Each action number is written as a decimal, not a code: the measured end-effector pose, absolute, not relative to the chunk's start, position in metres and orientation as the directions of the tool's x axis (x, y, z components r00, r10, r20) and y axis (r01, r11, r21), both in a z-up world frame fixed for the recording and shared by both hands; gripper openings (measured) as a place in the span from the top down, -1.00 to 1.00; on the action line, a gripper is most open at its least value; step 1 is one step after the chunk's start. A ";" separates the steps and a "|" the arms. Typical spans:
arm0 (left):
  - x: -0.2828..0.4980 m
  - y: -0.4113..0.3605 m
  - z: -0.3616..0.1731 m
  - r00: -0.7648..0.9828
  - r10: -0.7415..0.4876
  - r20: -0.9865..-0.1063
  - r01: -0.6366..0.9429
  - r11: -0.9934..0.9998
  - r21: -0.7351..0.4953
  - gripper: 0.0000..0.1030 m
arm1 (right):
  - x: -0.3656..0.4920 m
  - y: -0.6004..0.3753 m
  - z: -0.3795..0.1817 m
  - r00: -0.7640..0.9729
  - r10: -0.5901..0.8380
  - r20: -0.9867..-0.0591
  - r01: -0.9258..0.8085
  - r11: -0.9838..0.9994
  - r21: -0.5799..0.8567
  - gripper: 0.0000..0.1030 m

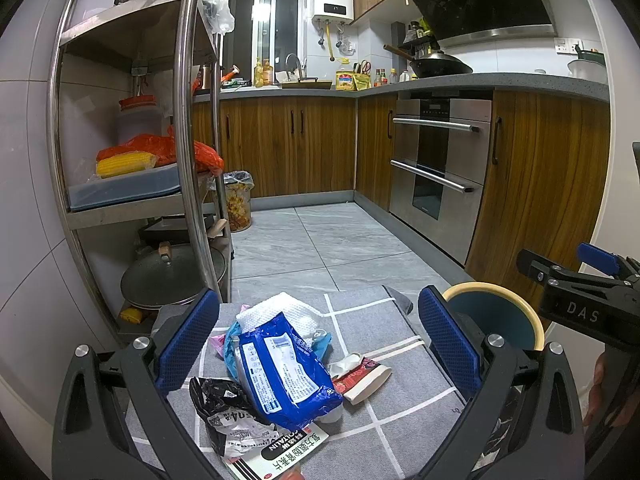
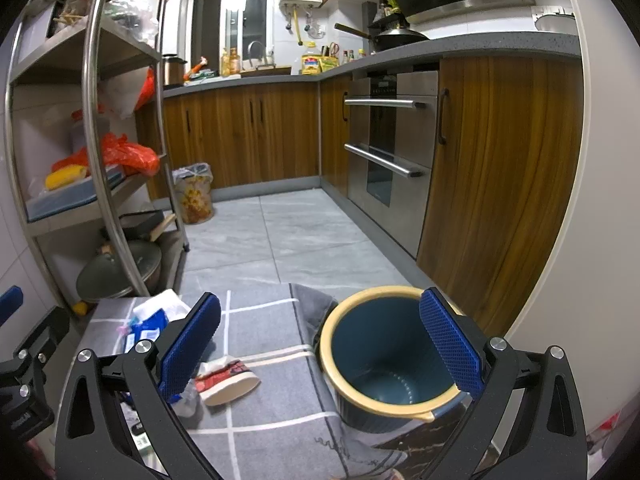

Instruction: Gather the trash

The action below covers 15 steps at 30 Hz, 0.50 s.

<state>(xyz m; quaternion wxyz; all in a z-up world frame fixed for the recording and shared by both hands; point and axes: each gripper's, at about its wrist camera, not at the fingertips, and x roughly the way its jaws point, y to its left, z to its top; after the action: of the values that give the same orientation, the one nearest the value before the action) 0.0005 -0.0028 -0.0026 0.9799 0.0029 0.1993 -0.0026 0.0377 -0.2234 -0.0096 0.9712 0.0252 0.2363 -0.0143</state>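
A pile of trash lies on a grey checked cloth (image 1: 372, 320): a blue wrapper (image 1: 280, 372), a black crumpled bag (image 1: 224, 404), a white tissue wad (image 1: 276, 312), a red and white packet (image 1: 362, 376) and a printed box (image 1: 276, 452). My left gripper (image 1: 320, 340) is open, its fingers on either side of the pile, above it. A blue bin with a yellow rim (image 2: 384, 352) stands to the right and is empty. My right gripper (image 2: 320, 344) is open above the bin's near-left rim. The red packet (image 2: 228, 380) also shows in the right wrist view.
A steel shelf rack (image 1: 188, 128) with pans, corn and a red bag stands at the left. A floral lined trash can (image 1: 238, 200) stands on the tiled floor behind. Wooden cabinets and an oven (image 1: 440, 168) line the right. The right gripper's body (image 1: 584, 300) shows at the right edge of the left wrist view.
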 end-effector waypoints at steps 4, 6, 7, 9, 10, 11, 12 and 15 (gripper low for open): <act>0.000 -0.002 -0.002 0.920 -0.003 -0.391 0.006 1.000 0.007 -0.90 | 0.038 -0.223 -0.010 0.889 -0.017 -0.458 0.041 0.998 0.041 -0.93; 0.000 -0.002 -0.002 0.921 -0.003 -0.391 0.006 1.000 0.008 -0.90 | 0.038 -0.223 -0.010 0.888 -0.018 -0.459 0.041 0.998 0.041 -0.93; 0.000 -0.001 -0.001 0.921 -0.003 -0.390 0.007 1.000 0.008 -0.90 | 0.038 -0.223 -0.010 0.888 -0.017 -0.459 0.041 0.998 0.041 -0.93; 0.000 -0.001 -0.001 0.921 -0.004 -0.390 0.007 1.000 0.008 -0.90 | 0.038 -0.223 -0.010 0.888 -0.017 -0.459 0.040 0.998 0.041 -0.93; 0.000 0.000 -0.001 0.921 -0.003 -0.390 0.007 1.000 0.009 -0.90 | 0.038 -0.223 -0.010 0.888 -0.018 -0.459 0.041 0.998 0.041 -0.93; 0.001 -0.003 -0.003 0.920 -0.003 -0.392 0.006 1.000 0.006 -0.90 | 0.038 -0.223 -0.010 0.889 -0.017 -0.458 0.041 0.998 0.041 -0.93; 0.000 -0.003 -0.003 0.920 -0.004 -0.392 0.006 1.000 0.005 -0.90 | 0.038 -0.223 -0.010 0.889 -0.018 -0.458 0.041 0.998 0.041 -0.93; 0.000 -0.003 -0.002 0.921 -0.003 -0.390 0.005 1.000 0.005 -0.90 | 0.038 -0.223 -0.010 0.888 -0.017 -0.459 0.041 0.998 0.041 -0.93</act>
<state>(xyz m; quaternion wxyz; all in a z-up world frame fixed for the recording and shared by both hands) 0.0002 -0.0027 -0.0023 0.9800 0.0031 0.1987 -0.0020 0.0378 -0.2230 -0.0096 0.9713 0.0246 0.2359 -0.0149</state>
